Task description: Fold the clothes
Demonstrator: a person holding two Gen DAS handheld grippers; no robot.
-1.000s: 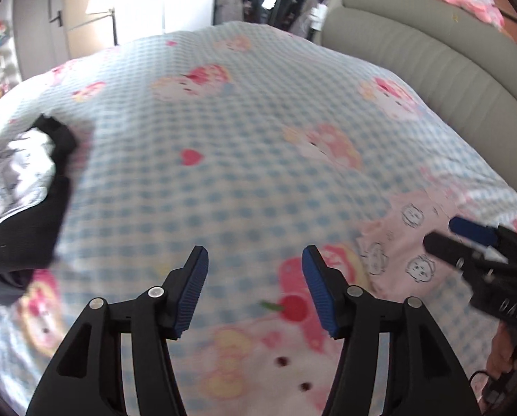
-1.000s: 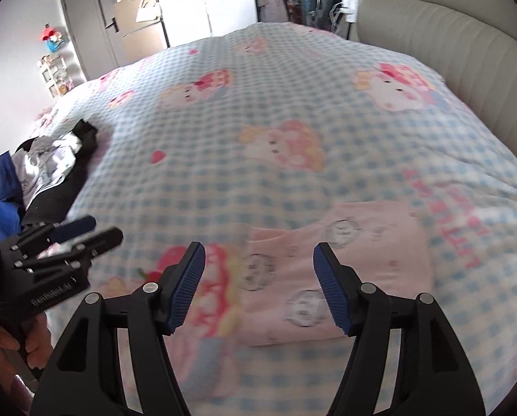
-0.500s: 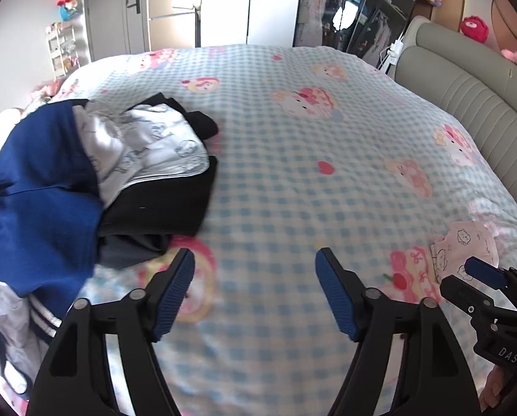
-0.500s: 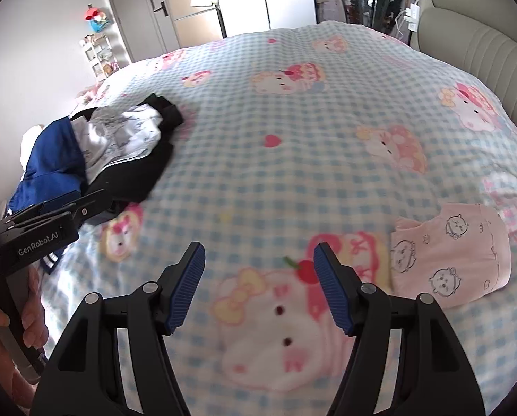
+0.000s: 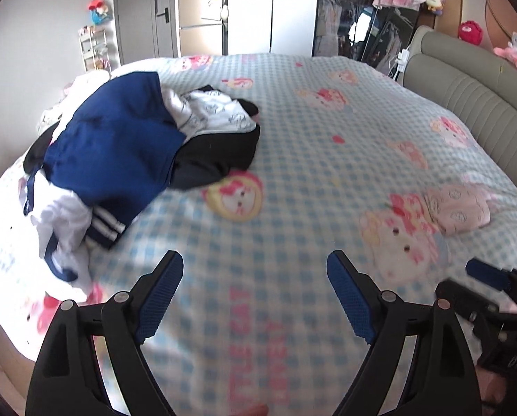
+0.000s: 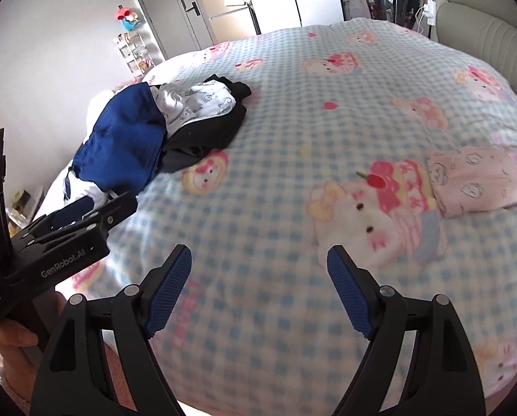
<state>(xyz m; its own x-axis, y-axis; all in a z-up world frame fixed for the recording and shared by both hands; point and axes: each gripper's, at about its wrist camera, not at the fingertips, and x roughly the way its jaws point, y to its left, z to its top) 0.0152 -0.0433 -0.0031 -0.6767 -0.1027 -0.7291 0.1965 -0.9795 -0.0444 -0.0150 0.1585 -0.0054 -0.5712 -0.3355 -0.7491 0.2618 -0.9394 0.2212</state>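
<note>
Two grippers, left gripper [image 5: 255,298] and right gripper [image 6: 260,293], jaws opening, nothing between, hand [image 6: 10,339] only in right view.

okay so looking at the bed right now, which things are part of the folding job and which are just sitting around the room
Part of the job:
- folded pink garment
- pile of unfolded clothes, blue garment on top
- left gripper and right gripper, jaws opening, nothing between them

Just lying about:
- checked bedspread
- grey headboard
- plush toys
- wardrobe
</note>
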